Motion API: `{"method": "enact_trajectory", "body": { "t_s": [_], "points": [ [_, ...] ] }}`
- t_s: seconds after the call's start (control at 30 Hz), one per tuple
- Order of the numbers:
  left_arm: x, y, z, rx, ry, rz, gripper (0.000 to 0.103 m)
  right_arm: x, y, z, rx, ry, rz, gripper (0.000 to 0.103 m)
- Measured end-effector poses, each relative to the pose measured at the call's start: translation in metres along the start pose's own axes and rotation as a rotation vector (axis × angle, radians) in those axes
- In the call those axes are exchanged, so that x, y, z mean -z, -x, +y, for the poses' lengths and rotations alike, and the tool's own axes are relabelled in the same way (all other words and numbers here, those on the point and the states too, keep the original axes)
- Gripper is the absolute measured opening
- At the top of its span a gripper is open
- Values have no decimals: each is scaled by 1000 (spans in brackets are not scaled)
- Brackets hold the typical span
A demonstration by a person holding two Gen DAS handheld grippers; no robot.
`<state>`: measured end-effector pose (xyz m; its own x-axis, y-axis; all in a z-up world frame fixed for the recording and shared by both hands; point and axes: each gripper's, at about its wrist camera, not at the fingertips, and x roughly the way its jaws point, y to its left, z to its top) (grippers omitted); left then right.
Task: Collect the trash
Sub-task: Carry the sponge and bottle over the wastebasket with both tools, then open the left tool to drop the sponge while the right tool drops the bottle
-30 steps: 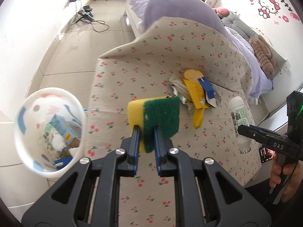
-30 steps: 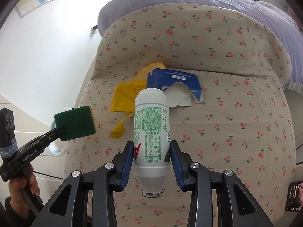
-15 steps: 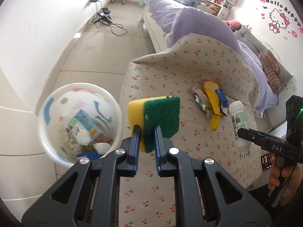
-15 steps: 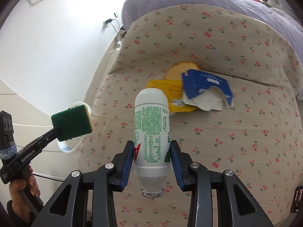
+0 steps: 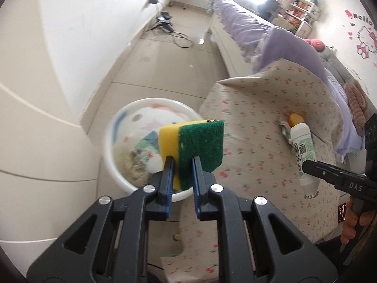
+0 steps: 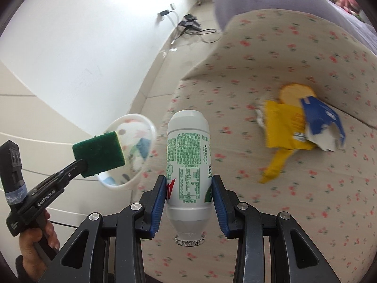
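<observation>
Cherry-print cloth [image 6: 294, 75] is being seen filling the right of both views, with pale floor tiles and a white wall at upper left. A white bottle [image 6: 188, 162] is being gripped at its lower body by the right gripper [image 6: 188, 197], jaws part-open around it; its long axis is running up the frame, rounded base pointing away, foil-capped neck toward the camera. A yellow-green sponge [image 5: 192, 152] is being pinched on edge by the left gripper [image 5: 182, 179], jaws nearly shut, in front of a white bin [image 5: 122, 174] at centre left. Yellow wrappers [image 6: 282, 129] and a blue carton [image 6: 322, 120] are lying together on the cloth at right.
</observation>
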<state>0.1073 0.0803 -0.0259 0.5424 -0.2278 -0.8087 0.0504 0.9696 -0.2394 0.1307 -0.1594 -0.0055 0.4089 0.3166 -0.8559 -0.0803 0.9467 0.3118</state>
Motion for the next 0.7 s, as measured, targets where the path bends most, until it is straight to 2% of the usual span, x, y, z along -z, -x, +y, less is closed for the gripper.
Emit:
{"method": "enact_trajectory", "body": {
  "t_s": [0.27,0.4,0.43,0.5,0.53,0.57,0.7],
  "points": [
    [1,0,37,-66,70,6,17,-8,-29,41,-39,34,35,39],
    [-4,-1,41,-46,72,-21,17,-9,-39,57,-54,42,35,39],
    [-5,-1,41,-40,73,-30,20,-10,-40,60,-59,44,32,39],
    [-7,-2,44,-42,95,-27,44,-11,-43,64,-67,44,26,39],
    [-7,0,44,-53,110,-36,67,-12,-46,68,-69,44,25,39],
    [-7,3,45,-70,122,-47,82,-13,-48,71,-71,44,25,39],
    [-7,7,47,-133,112,-37,88,-15,-53,80,-82,52,25,39]
  ]
}}
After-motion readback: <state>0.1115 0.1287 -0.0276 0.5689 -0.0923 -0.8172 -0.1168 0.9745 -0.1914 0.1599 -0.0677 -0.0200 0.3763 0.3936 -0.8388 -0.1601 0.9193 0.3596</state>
